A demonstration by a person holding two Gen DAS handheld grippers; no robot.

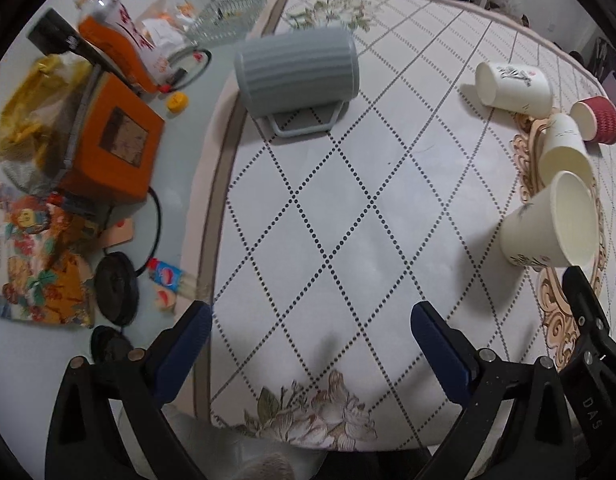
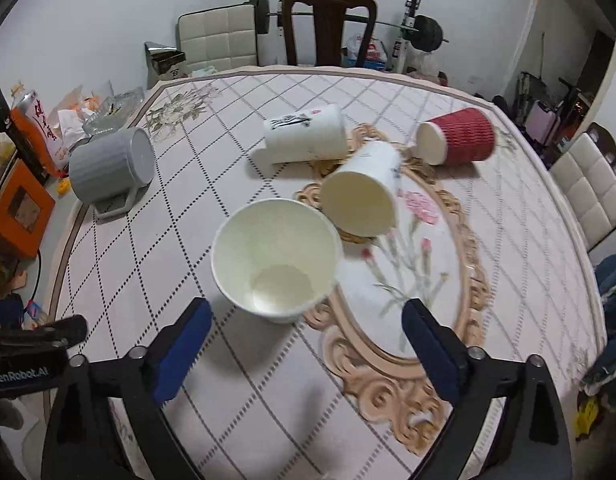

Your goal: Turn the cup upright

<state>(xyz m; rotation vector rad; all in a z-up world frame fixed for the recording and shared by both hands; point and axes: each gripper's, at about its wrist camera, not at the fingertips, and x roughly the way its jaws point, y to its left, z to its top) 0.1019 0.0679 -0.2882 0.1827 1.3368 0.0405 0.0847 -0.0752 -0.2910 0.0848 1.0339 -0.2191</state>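
A white paper cup [image 2: 274,258] stands upright on the table, just ahead of my right gripper [image 2: 304,316], which is open and empty; it also shows in the left wrist view [image 1: 551,224]. A second paper cup [image 2: 361,196] lies on its side behind it. A printed white cup [image 2: 306,136] and a red ribbed cup [image 2: 455,142] lie on their sides farther back. A grey mug [image 1: 298,76] lies on its side, handle on the cloth, far ahead of my open, empty left gripper [image 1: 311,316].
The round table has a diamond-pattern cloth [image 1: 347,208]. Clutter sits at its left edge: an orange box [image 1: 116,140], snack bags [image 1: 36,264], cables, a glass bowl [image 1: 228,16]. Chairs [image 2: 327,24] and a barbell stand behind the table.
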